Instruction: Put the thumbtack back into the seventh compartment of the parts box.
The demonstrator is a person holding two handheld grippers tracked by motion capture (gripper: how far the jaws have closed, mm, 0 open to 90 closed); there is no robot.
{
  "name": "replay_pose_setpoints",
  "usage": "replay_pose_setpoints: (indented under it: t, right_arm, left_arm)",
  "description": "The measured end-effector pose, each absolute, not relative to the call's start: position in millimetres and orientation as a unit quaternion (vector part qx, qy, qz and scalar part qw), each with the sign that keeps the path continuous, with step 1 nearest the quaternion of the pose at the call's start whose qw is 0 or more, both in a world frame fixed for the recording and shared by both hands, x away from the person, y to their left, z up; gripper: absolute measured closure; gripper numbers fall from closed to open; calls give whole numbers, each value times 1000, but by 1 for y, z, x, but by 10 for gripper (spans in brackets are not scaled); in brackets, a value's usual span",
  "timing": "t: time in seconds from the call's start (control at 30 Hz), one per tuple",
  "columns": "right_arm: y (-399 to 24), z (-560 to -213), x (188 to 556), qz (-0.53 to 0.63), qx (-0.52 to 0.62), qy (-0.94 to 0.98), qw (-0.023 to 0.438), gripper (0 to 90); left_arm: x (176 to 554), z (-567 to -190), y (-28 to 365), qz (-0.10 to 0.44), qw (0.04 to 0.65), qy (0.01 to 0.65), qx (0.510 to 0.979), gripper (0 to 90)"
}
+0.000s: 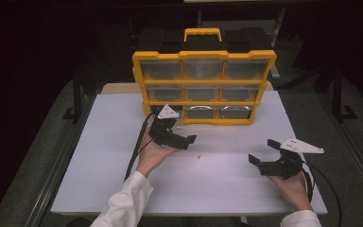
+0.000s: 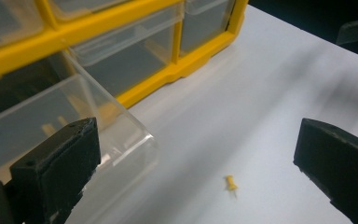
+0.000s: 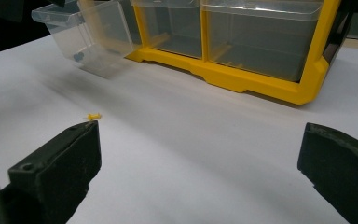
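Observation:
A small yellow push pin lies on the white table between my two grippers. The left gripper view has the pin ahead of its jaws, and the right gripper view has the pin just past its left jaw. My left gripper is open and empty, next to a clear drawer pulled out of the bottom left slot of a yellow organiser. My right gripper rests open and empty at the right, jaws pointing toward the pin. The pulled-out drawer tilts forward.
The organiser stands upright at the back of the table, with several clear drawers and a yellow handle on top. Cables trail from both grippers toward the table's near edge. Dark floor surrounds the table.

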State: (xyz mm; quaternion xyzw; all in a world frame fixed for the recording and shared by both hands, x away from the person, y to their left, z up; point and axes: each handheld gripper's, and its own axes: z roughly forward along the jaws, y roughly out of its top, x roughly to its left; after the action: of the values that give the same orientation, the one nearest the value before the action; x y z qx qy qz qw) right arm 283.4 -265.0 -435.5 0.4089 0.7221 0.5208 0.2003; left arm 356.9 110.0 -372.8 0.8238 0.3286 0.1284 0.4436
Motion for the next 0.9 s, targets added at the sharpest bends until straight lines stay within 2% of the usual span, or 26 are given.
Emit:
replay_pose_setpoints:
  t: [0.1, 0.9]
  right_arm:
    - [-265, -436, 283, 521, 409, 722, 200, 0]
    - [-265, -435, 283, 521, 407, 723, 200, 0]
  left_arm:
    - [353, -374, 107, 140, 442, 325, 824, 2]
    - [324, -392, 61, 127, 418, 271, 858, 2]
